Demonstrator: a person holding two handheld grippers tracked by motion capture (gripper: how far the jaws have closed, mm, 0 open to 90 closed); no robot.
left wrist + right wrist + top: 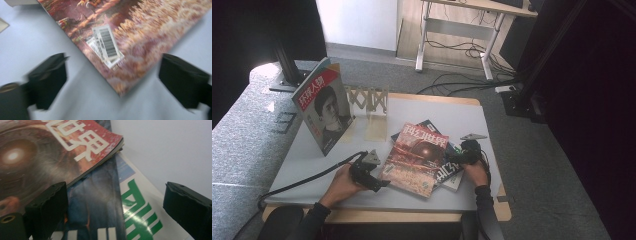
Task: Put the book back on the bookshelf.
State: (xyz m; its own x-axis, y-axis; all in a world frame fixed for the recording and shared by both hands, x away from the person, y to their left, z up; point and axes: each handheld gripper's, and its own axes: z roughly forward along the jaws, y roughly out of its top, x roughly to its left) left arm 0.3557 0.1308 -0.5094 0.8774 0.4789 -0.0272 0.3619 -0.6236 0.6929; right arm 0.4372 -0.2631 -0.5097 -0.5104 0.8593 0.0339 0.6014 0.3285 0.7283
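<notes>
- Red magazine (414,159) on top of stack, corner toward left gripper (371,176), jaws spread, probably lining up a pinch.
- Right gripper (460,157) spread over lower magazines (130,220), steadying.

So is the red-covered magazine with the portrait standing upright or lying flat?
Upright: the red-covered portrait magazine stands on its bottom edge on the white table, cover facing out.

Office: desk (472,20), floor cables (462,80).

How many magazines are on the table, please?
3 that I can tell: a portrait magazine standing at the left by the wooden rack, a red magazine flat in the middle, and a dark magazine beneath it. More may be hidden below.
</notes>
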